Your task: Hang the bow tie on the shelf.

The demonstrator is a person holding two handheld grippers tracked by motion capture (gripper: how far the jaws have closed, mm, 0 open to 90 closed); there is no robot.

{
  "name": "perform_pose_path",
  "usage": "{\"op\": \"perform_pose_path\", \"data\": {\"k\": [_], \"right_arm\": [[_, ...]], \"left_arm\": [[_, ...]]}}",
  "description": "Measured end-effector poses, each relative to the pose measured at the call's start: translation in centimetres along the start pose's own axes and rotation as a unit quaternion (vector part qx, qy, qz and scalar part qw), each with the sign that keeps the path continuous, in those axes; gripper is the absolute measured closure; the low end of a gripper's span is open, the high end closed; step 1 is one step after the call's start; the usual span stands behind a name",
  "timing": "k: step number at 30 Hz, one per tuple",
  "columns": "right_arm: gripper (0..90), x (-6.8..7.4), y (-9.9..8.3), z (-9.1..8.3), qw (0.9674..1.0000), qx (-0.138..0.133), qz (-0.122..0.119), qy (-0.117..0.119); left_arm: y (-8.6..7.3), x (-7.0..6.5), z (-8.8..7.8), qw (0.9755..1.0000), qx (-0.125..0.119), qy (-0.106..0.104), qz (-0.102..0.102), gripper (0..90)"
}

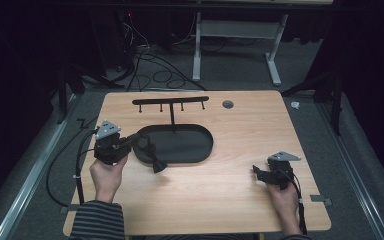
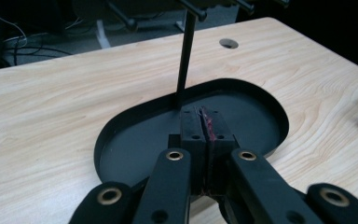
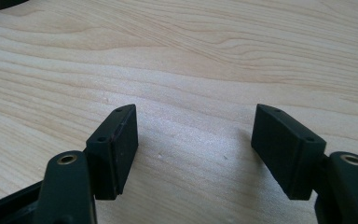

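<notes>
Holding its pads pressed together on a thin reddish strand [image 2: 209, 125], the left tongs [image 1: 156, 165] are hovering at about eight o'clock on the worktop [image 1: 240, 195], over the near-left rim of the black oval tray [image 1: 200, 150]; in the high view something dark seems to be dangling from the tips, though what it is cannot be told for sure. Rising from the tray's far side at twelve o'clock is the slim post of a hook rack [image 1: 170, 101], its crossbar carrying small pegs. Judging by this, the step in hand is carrying the pinched strand up toward a peg, and the next move is calling for lifting higher, steering past the post and looping the strand over a hook without it slipping. Sitting at four o'clock, well apart, the right tongs [image 1: 258, 172] are resting spread wide over bare wood, pinching nothing.
</notes>
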State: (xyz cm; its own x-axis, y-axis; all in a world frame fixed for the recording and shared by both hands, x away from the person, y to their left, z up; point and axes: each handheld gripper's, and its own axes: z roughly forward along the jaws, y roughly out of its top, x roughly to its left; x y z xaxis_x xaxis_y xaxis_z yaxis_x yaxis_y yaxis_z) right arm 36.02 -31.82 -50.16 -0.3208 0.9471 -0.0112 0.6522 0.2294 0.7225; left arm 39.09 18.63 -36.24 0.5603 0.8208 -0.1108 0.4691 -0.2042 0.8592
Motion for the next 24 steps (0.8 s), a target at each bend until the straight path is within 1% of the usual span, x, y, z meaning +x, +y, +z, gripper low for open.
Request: {"op": "perform_pose_path", "data": {"k": [6, 11, 15, 19, 21, 24], "right_arm": [[32.7, 0.0, 0.0, 0.0, 1.0000, -0.001, 0.000, 0.000], [32.7, 0.0, 0.0, 0.0, 1.0000, -0.001, 0.001, 0.000], [32.7, 0.0, 0.0, 0.0, 1.0000, -0.001, 0.001, 0.000], [32.7, 0.0, 0.0, 0.0, 1.0000, -0.001, 0.000, 0.000], [32.7, 0.0, 0.0, 0.0, 1.0000, -0.001, 0.000, 0.000], [32.5, 0.0, 0.0, 0.0, 1.0000, -0.001, 0.001, 0.001]], "left_arm": [[0.9, 0.5, 0.3, 1.0000, 0.001, 0.005, 0.003, 88.8], [1.8, 1.2, 0.7, 0.9999, 0.000, 0.010, -0.001, 88.7], [2.3, 1.5, 0.9, 0.9999, -0.002, 0.012, -0.001, 88.8], [3.0, 1.6, 1.3, 0.9998, 0.000, 0.018, 0.004, 88.7], [3.3, 1.8, 1.5, 0.9998, -0.002, 0.017, 0.002, 88.7], [3.8, 2.1, 1.8, 0.9997, -0.001, 0.023, 0.001, 88.7]]}}
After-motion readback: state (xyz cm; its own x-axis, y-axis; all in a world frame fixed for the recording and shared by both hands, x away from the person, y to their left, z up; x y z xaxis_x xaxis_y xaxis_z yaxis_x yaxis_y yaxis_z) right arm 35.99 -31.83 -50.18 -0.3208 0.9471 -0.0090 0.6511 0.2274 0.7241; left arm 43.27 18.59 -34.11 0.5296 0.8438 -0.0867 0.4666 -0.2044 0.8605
